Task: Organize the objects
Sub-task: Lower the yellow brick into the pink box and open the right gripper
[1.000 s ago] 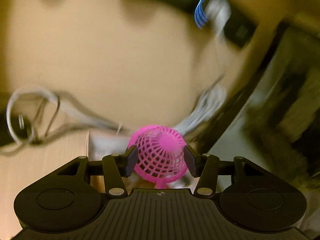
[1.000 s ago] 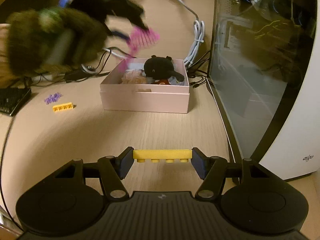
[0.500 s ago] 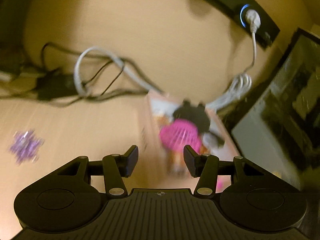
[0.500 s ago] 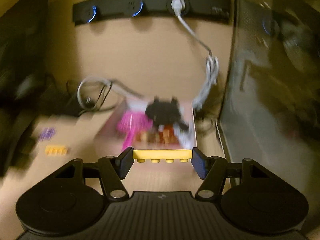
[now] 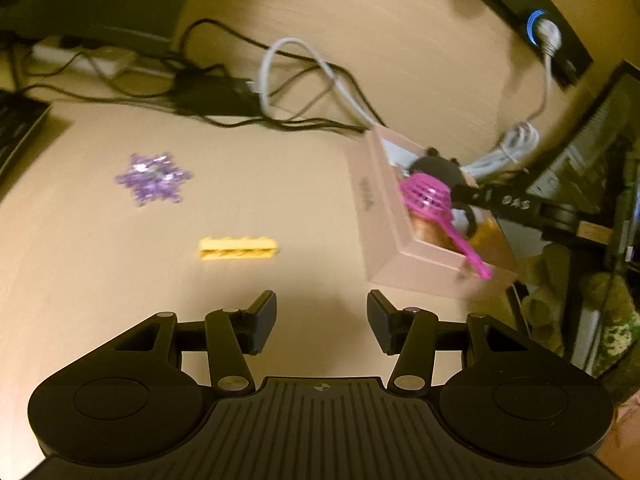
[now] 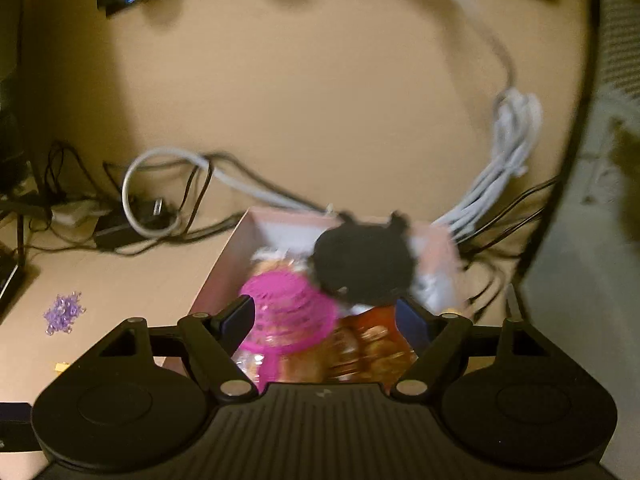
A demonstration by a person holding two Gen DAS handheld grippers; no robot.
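Currently your left gripper (image 5: 322, 320) hovers over the bench (image 5: 280, 200), fingers apart and empty, with a yellow brick (image 5: 238, 249) and a purple snowflake (image 5: 154, 178) ahead. Your right gripper (image 6: 326, 320) hangs over the pink box (image 6: 224, 268), fingers opening, nothing pinched; below lie a pink strainer (image 6: 288, 312) and black toy (image 6: 362, 264)

Each gripper, the left gripper (image 5: 321, 322) and the right gripper (image 6: 325, 320), is matte black plastic with a ribbed centre plate bearing a small white mark. Beside that plate sit two rounded housings with recessed discs. Silver screws pin the angled arms that carry flat, dark fingers (image 5: 264, 316).
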